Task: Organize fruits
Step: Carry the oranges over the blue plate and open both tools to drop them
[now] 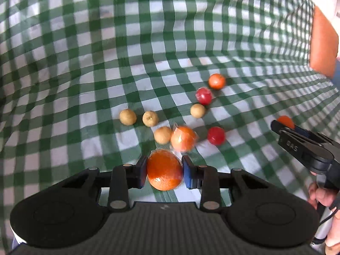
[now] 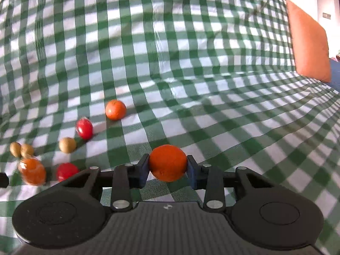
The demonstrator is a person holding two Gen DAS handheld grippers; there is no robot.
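My left gripper [image 1: 164,171] is shut on a plastic-wrapped orange [image 1: 164,170] held above the green checked cloth [image 1: 85,63]. My right gripper [image 2: 167,165] is shut on a bare orange [image 2: 167,163]; it also shows at the right of the left wrist view [image 1: 282,127], with that orange [image 1: 285,121] behind its tip. On the cloth lie another wrapped orange [image 1: 183,138], a small orange [image 1: 216,81], two red fruits [image 1: 204,95] [image 1: 216,135] and several tan round fruits [image 1: 127,116]. The right wrist view shows the small orange [image 2: 115,109] and a red fruit [image 2: 84,128].
An orange cushion [image 2: 308,42] stands at the far right edge of the cloth, also in the left wrist view [image 1: 323,44]. The cloth is wrinkled and rises toward the back. A hand [image 1: 325,197] holds the right gripper's handle.
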